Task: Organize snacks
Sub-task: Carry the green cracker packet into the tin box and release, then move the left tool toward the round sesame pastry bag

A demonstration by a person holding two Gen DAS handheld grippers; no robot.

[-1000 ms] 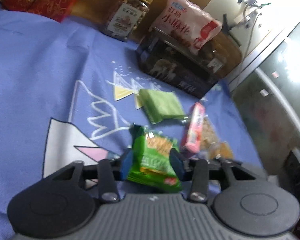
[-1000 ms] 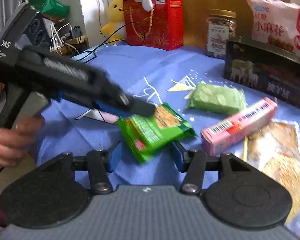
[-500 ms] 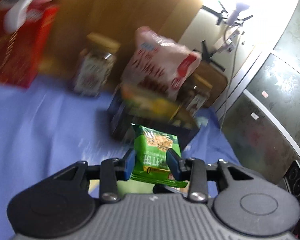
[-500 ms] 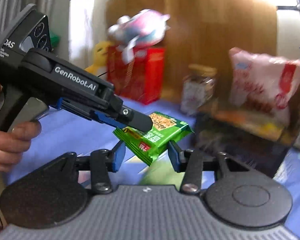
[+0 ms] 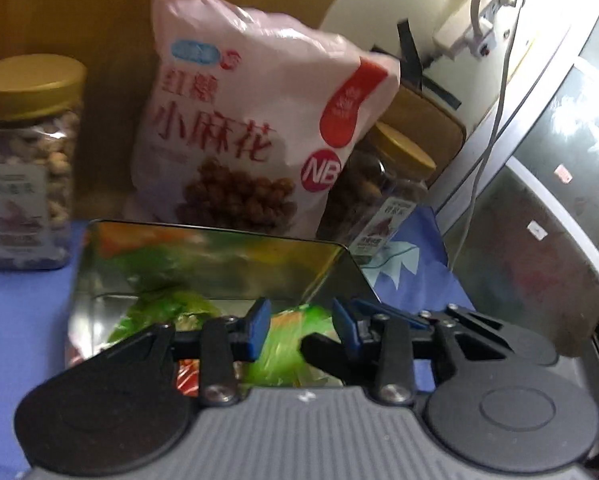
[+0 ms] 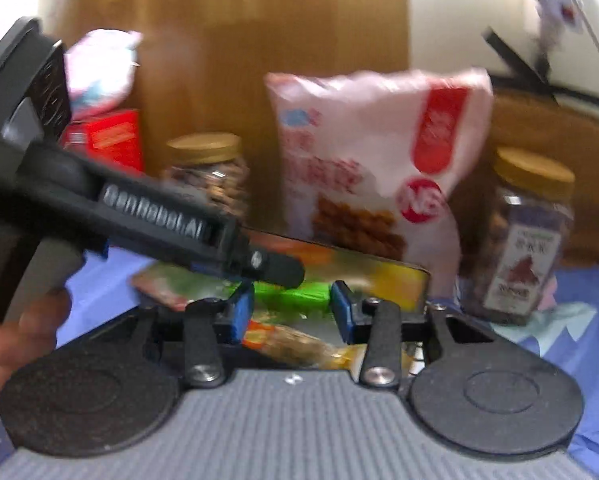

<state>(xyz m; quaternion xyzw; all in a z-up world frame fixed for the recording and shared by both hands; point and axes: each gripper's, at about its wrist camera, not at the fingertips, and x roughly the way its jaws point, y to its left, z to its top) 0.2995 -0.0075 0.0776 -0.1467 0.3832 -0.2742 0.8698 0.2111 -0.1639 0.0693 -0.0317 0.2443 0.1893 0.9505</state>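
Observation:
My left gripper (image 5: 301,328) is shut on a green snack packet (image 5: 283,348) and holds it just over an open shiny tin (image 5: 219,228). In the right wrist view the left gripper (image 6: 275,270) reaches in from the left, its tip above the same green packet (image 6: 295,294). My right gripper (image 6: 291,312) faces the tin (image 6: 399,280) with its jaws closing and the packet between its blue pads; motion blur hides whether they touch it. One of its fingers (image 5: 323,354) shows beside the left gripper's right pad. Other packets (image 6: 291,340) lie in the tin.
A tall pink snack bag (image 5: 251,120) stands right behind the tin, with a gold-lidded jar (image 5: 27,160) to its left and another jar (image 5: 383,184) to its right. A red box (image 6: 107,140) sits at the back left. A hand (image 6: 15,332) holds the left gripper. Blue cloth (image 5: 19,320) covers the table.
Both grippers rose and moved forward together from above the blue cloth to over the open tin, carrying the green packet. The right gripper's jaws have narrowed.

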